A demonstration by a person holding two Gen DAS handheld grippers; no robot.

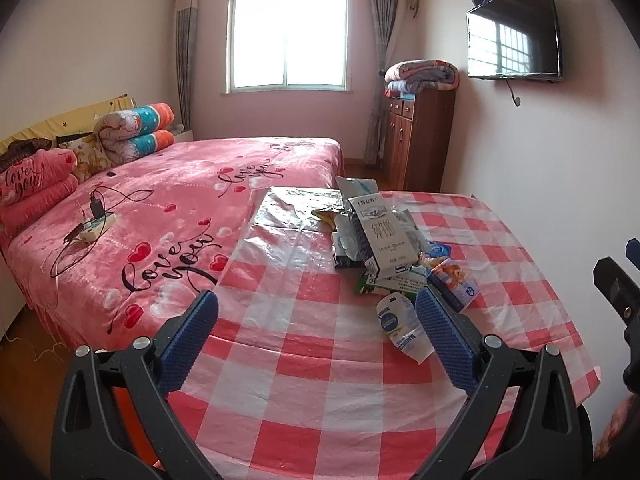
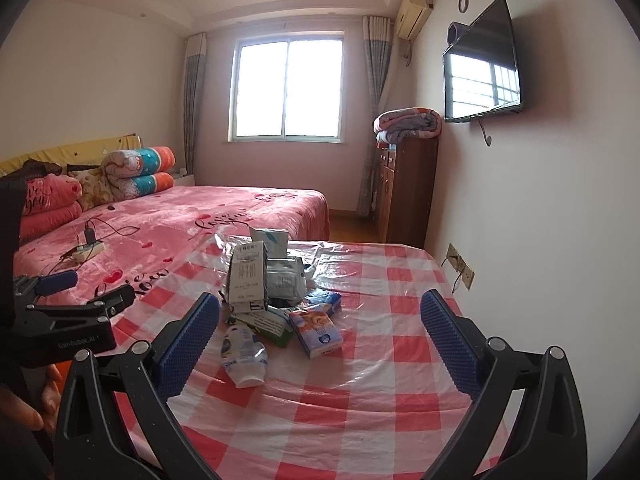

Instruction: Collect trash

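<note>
A heap of trash lies on a table with a red-and-white checked plastic cloth [image 1: 304,360] [image 2: 360,404]. It includes a tall white milk carton [image 1: 382,236] [image 2: 247,276], a crushed white-and-blue pouch [image 1: 400,330] [image 2: 243,354], a small orange-and-blue box [image 1: 454,282] [image 2: 318,330] and silver foil bags [image 2: 285,278]. My left gripper [image 1: 318,312] is open above the cloth, with the pouch just inside its right finger. My right gripper [image 2: 320,312] is open, hovering before the heap, the pouch beside its left finger. Neither touches anything.
A bed with a pink "love you" cover [image 1: 192,208] [image 2: 168,220] adjoins the table's left side, carrying a power strip with cables [image 1: 94,226]. A wooden cabinet [image 1: 416,136] and a wall TV [image 1: 516,36] stand right. A wall socket [image 2: 460,266] sits beside the table.
</note>
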